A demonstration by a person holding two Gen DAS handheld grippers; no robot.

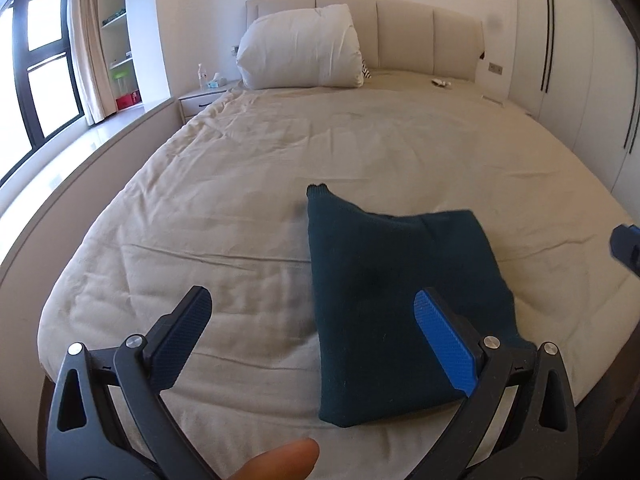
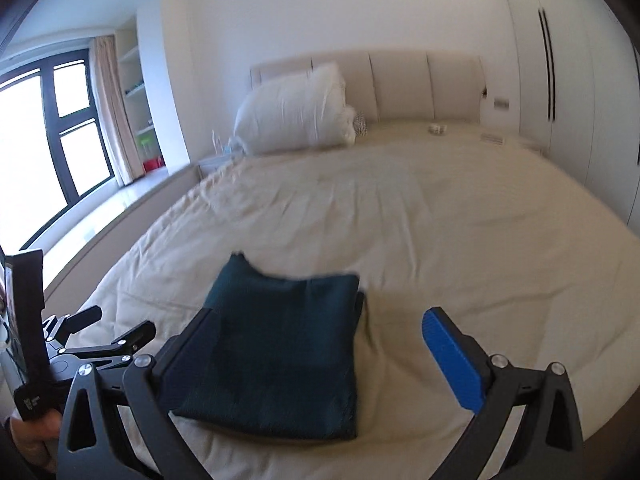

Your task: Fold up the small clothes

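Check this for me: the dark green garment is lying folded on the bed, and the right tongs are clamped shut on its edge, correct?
Not quite. The dark green garment does lie folded on the bed, but the right tongs are not clamped on it: the right wrist view shows them spread wide open above it, holding nothing.

On the beige bed [image 1: 248,184], a folded dark teal garment [image 1: 392,300] lies flat near the foot, well apart from the white pillow [image 1: 300,48] at the headboard, while the left gripper [image 1: 312,312] hovers above it, jaws spread wide and empty.
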